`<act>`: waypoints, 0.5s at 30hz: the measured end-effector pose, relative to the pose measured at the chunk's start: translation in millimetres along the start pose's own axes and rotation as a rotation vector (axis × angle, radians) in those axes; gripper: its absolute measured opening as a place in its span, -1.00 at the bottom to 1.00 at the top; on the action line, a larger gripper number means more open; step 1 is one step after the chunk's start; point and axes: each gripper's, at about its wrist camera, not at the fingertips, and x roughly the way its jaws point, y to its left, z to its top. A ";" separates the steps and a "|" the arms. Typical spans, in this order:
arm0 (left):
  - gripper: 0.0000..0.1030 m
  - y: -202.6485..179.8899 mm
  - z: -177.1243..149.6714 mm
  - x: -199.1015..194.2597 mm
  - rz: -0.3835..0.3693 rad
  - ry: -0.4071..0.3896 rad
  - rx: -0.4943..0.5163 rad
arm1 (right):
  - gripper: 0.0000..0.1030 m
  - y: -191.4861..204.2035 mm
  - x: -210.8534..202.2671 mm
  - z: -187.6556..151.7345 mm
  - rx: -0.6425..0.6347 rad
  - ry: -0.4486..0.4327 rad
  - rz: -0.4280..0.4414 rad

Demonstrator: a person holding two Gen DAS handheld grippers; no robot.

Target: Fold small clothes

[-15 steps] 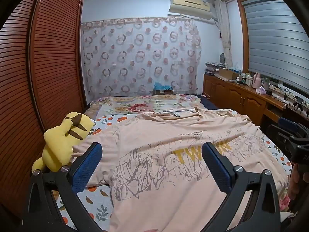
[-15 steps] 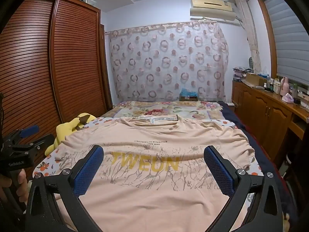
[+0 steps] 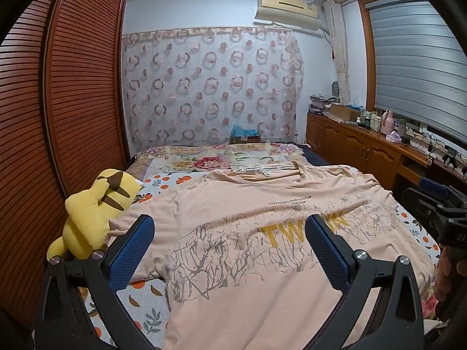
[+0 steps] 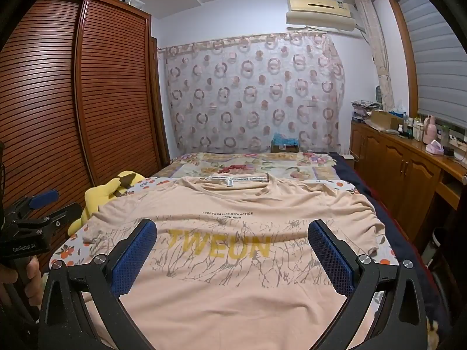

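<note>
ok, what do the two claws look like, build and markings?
Both look alike: the left claw and right claw have black angular frames, silver bolts at the finger joints and blue dimpled pads. Seen from the right view, the left unit's black body carries white "GenRobot.AI" lettering. No cables or sleeves show.

1. Your bed [image 4: 344, 188] carries everything — orange-print sheet near you, floral cover farther back.
2. The peach T-shirt [image 4: 233, 262] lies spread flat on it, print up, collar away from you.
3. The yellow plush toy [image 3: 93, 218] sits at the bed's left edge — touching the shirt's sleeve.
</note>
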 end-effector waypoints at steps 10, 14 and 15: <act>1.00 0.5 -0.1 -0.1 -0.001 0.000 0.001 | 1.00 -0.6 -0.8 0.1 -0.001 0.000 0.000; 1.00 0.3 -0.1 0.0 -0.002 0.000 0.000 | 1.00 -0.8 -0.9 0.0 0.000 0.000 0.000; 1.00 0.3 -0.1 -0.1 -0.002 0.001 0.000 | 1.00 -0.7 -1.0 0.0 0.000 0.000 0.000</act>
